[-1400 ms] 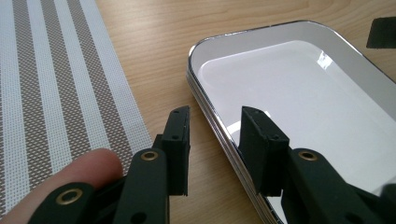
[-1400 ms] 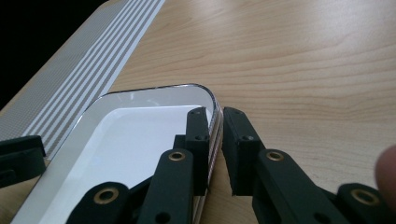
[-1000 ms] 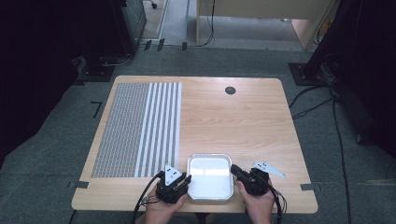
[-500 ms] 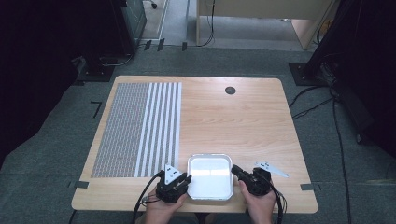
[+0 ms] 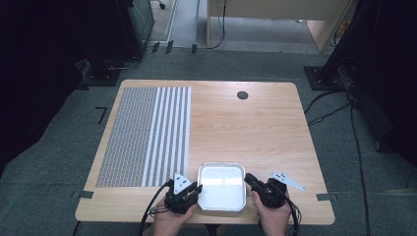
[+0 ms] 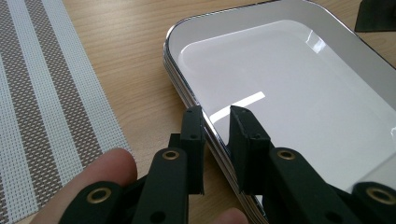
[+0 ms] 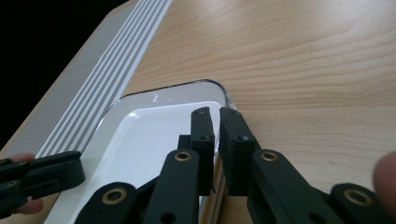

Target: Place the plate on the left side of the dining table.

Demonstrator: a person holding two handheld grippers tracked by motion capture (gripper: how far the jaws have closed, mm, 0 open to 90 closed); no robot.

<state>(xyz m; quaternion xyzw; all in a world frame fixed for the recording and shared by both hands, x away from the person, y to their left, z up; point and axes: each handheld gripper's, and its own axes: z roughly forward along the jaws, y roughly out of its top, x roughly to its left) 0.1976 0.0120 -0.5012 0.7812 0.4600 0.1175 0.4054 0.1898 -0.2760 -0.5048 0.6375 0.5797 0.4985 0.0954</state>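
**Both grippers clamp the tray rim, ready to lift**

The white tray [image 5: 221,187], shallow with a shiny metal rim, sits flat on the desk [image 5: 255,128] at its near edge, roughly midway along it. It is empty. In the left gripper view its glossy floor [image 6: 289,93] throws back a bright streak of light.

The left gripper [image 5: 186,192] straddles the tray's left rim; in its own view the two black fingers [image 6: 192,135] stand one outside the rim and one over the tray floor, with a narrow gap between them that the rim fills. The right gripper [image 5: 256,184] does the same on the right side: in its own view the fingers [image 7: 202,135] are nearly closed with the rim edge between them. Both seem to have hold of the rim, though whether they are pressing it firmly cannot be told.

The step in hand looks like a two-sided grasp of the tray, with the lift not yet begun, since the tray lies flat on the wood. The next move calls for raising both hands together and level, so the thin rim doesn't slip from either pair of fingers.

To the left lies a striped woven placemat [image 5: 147,135], just beside the tray's far left corner; it is a likely place to set the tray. A grey three-cornered plate [image 5: 286,180] lies right of the right gripper.
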